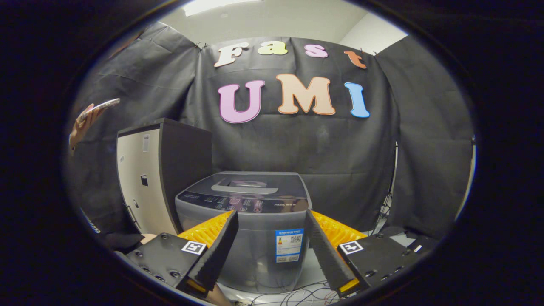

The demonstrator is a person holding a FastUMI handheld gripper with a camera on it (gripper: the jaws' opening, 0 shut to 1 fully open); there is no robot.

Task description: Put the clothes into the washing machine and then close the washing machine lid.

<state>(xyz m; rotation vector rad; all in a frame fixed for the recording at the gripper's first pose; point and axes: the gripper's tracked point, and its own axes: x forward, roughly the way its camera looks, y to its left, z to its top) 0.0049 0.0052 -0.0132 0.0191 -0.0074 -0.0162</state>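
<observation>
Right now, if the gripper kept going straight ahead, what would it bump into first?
Probably the washing machine: its front wall sits between the open fingers of the gripper, just ahead. Its lid is down. How far off it stands is hard to tell.

The grey top-loading washing machine [250, 229] has its lower front corners hidden behind the gripper [270, 214], whose spread fingers hold nothing. Its tinted lid [248, 185] is down, so the drum stays unseen. The control panel [242, 204] markings are too small to tell. Far left, a raised hand [83, 125] is cut off at the wrist.
</observation>
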